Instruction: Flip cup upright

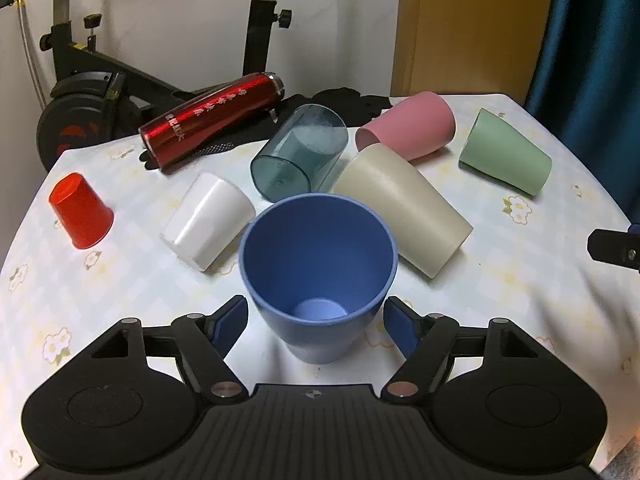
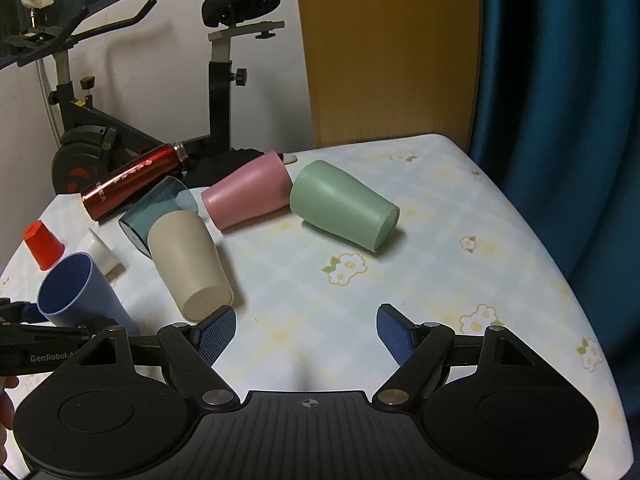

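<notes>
The blue cup (image 1: 318, 276) stands upright on the surface (image 1: 520, 288), mouth up, right between the fingers of the left hand-held gripper (image 1: 316, 326); the jaws are spread and the pads sit just beside the cup's wall on either side, apart from it, so the left hand-held gripper is released and grasps nothing; this cup looks done, and the step in hand reads as letting go of it. The right hand-held gripper (image 2: 306, 334) is likewise released, hanging over bare cloth with nothing between its pads; the beige cup (image 2: 192, 264) lies on its side just ahead of its left pad, base toward the camera. The pink cup (image 2: 248, 196), green cup (image 2: 344, 208), clear cup (image 1: 300, 152) and white cup (image 1: 208, 224) also lie on their sides; the red cup (image 1: 80, 212) stands mouth down; a red flask (image 1: 212, 120) lies behind them. Next, I judge, the left hand-held gripper should back straight off without nudging the blue cup; then a fallen cup, likely the beige, wants gripping across its wall and tipping up onto its base.
</notes>
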Motion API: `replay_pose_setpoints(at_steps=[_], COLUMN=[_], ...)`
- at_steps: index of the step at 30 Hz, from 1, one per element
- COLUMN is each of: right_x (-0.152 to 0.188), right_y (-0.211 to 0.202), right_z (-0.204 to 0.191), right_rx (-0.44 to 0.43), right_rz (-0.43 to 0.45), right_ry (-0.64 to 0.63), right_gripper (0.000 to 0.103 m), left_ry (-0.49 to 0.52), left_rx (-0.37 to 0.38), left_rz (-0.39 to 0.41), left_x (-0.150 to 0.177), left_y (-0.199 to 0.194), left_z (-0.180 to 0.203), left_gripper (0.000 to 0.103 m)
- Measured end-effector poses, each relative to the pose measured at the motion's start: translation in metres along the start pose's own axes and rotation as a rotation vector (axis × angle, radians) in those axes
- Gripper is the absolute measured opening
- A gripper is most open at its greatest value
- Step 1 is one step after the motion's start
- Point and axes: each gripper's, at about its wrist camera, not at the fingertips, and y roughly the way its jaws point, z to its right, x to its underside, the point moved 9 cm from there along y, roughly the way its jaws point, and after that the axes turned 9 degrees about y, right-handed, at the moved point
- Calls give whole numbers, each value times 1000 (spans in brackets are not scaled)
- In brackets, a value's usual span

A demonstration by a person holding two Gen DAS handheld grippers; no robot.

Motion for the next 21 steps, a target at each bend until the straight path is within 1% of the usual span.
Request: replay_pose_setpoints(at_steps=[2,11,13,15,19,21], right_x=[-2,-17,-20,-22,-28,-32], right_y=[-3,-21,-26,-31,-44,-52], right_z=[-1,-14,-17,-21,-27,-31], right_rx=[0,-26,-30,-45,-60,-79], right_rz=[7,48,54,53,71,76], right_ry=[1,-17,-22,-18,-8,-5], right_gripper=[77,79,81,87,89,90], left_ry=[-8,-27,-31,-36,-53,-70], left_rx=[1,-1,-5,-17,-36,-42], left_rz=[-6,-14,-6,5,30,52], left_x=[0,-3,-5,-6,-9,-12], left_y=[-4,-26,-32,-39,-55,-65], left_z=[-1,-5,-7,-9,-15,-19], left_gripper=[78,79,79,79,81,86])
